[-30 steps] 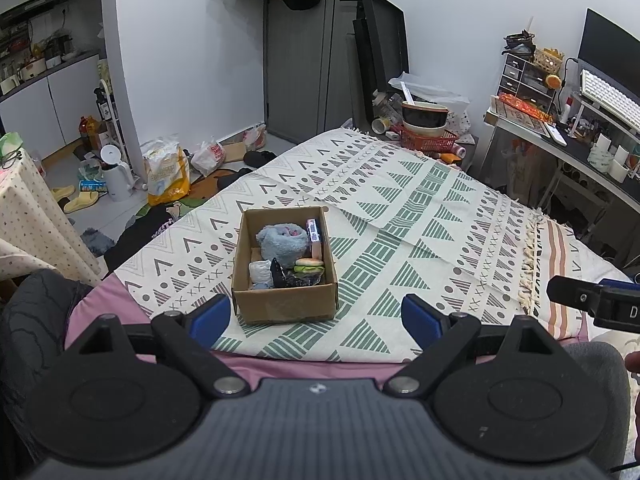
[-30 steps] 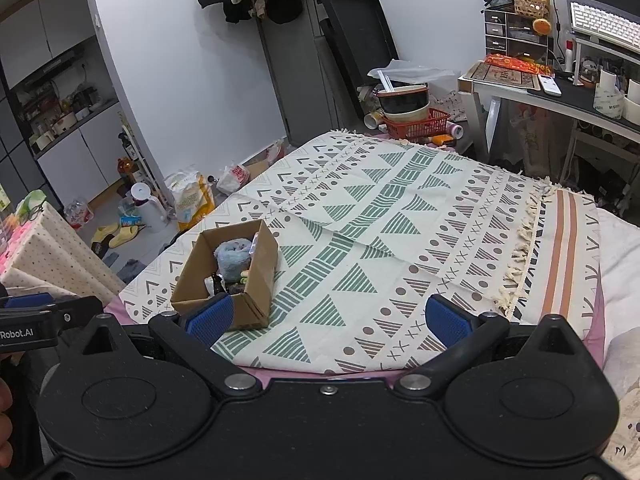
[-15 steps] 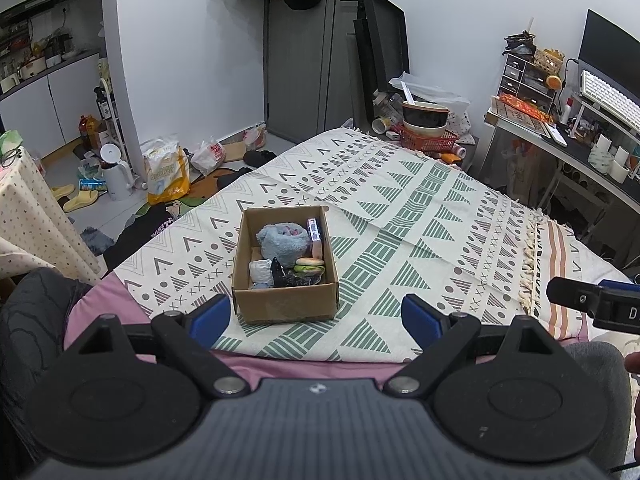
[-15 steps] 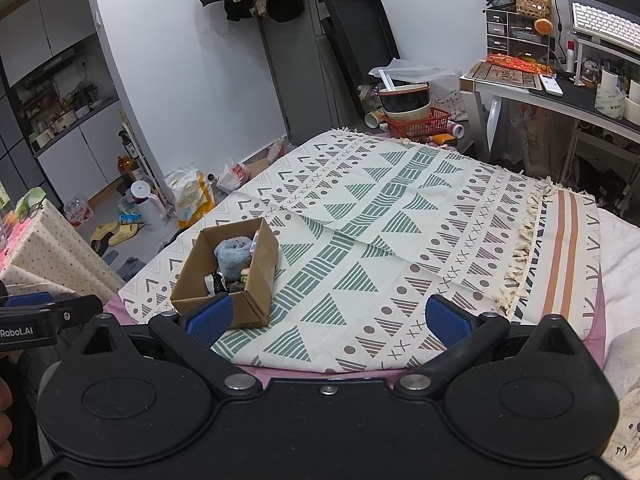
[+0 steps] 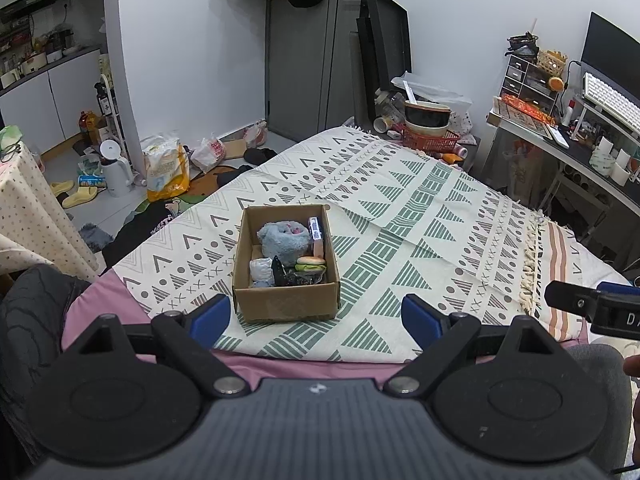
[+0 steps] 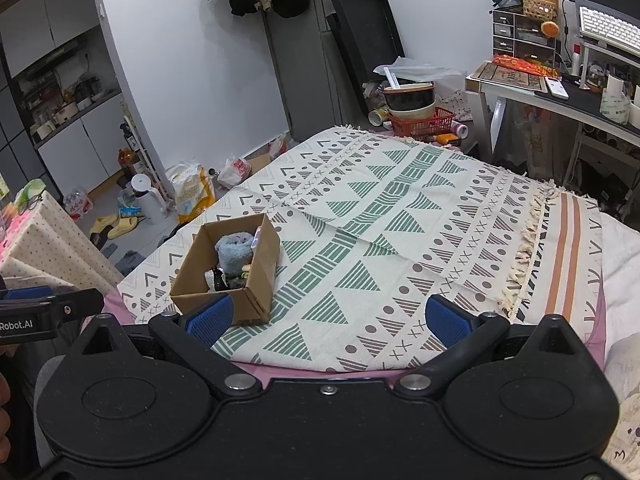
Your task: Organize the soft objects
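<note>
A cardboard box [image 5: 286,308] sits on the patterned bedspread [image 5: 420,216] near the bed's front edge. It holds a blue plush toy [image 5: 286,238], a toy burger [image 5: 310,265], a white soft item [image 5: 261,270], a dark item and a small upright packet. My left gripper [image 5: 316,316] is open and empty, just in front of the box. My right gripper [image 6: 328,320] is open and empty; the box [image 6: 248,280] lies ahead to its left, with the plush [image 6: 234,254] showing inside.
A desk [image 6: 560,100] with keyboard and drawers stands at the right. A red basket with bowls [image 5: 426,136] stands past the bed's far end. Bags, slippers and a kettle litter the floor at the left [image 5: 116,168]. A dotted cloth table [image 5: 28,216] is at far left.
</note>
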Demonstrator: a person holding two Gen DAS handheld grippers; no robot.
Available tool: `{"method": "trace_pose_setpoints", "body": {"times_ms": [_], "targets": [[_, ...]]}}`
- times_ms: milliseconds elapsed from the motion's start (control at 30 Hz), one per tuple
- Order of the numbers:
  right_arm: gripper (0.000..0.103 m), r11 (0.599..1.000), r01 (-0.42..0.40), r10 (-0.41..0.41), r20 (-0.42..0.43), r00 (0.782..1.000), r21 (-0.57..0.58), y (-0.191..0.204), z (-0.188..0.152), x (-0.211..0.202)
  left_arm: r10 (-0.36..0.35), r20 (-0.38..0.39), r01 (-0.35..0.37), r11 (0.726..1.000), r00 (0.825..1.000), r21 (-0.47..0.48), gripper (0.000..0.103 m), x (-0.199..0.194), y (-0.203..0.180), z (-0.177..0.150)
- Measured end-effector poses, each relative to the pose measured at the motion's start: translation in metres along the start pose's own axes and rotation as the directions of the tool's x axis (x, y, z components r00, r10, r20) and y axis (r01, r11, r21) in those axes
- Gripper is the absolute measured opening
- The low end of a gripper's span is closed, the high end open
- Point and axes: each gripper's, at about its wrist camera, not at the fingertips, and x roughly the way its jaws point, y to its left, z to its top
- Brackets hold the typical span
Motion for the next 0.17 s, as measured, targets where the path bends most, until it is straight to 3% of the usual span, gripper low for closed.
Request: {"method": "trace_pose_setpoints", "body": {"times_ms": [167], "targets": [[0.103, 1.0, 0.001, -0.001, -0.007, 1.0, 0.0, 0.0019, 0.0, 0.0034, -0.002, 0.0, 0.002, 1.0, 1.0, -0.001, 0.091, -0.0003, 0.0018, -0.0003]]}}
